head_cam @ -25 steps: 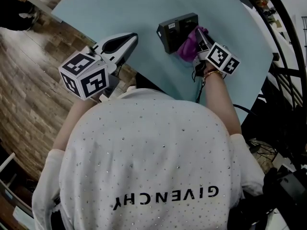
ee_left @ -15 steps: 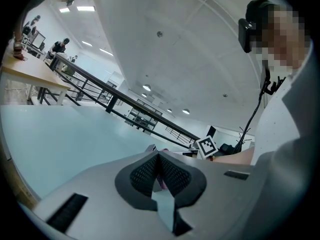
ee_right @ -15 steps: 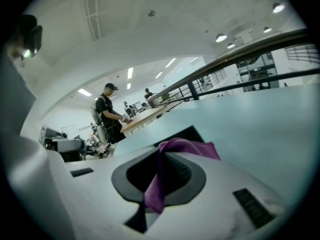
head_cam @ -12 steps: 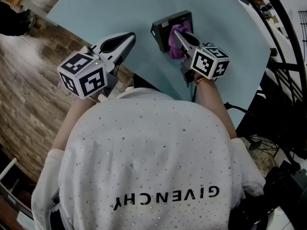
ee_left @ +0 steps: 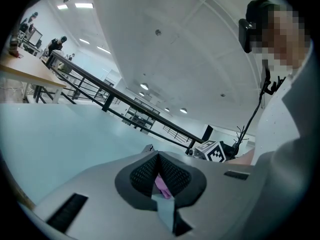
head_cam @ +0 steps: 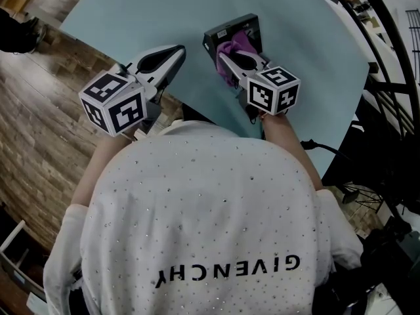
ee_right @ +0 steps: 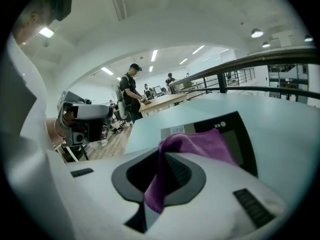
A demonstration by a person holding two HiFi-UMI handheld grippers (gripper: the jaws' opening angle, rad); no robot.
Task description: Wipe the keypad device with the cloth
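While the right gripper [head_cam: 226, 58] sits just above centre in the head view, its jaws closed on the purple cloth [head_cam: 231, 46], I see the cloth bunched over the lower part of the black keypad device [head_cam: 230, 25], which lies on the pale blue table [head_cam: 315, 58] near the top of the frame. Left of centre, the left gripper [head_cam: 176, 50] hangs at the table's near edge, well apart from the device, so nothing steadies it. My worry is that a firm stroke would shove the device across the smooth top rather than clean it. Turning to the left gripper view, I see the jaws meeting at their tips low in the frame with nothing gripped. A pink sliver shows through the slit below them, which I take to be the cloth beyond. From the right gripper view, only a narrow fold of cloth is pinched at lower centre, and the rest drapes forward onto the device at right centre. With so little fabric clamped, drag could pull it free, and the hard jaw tips might then scrape the device's face.
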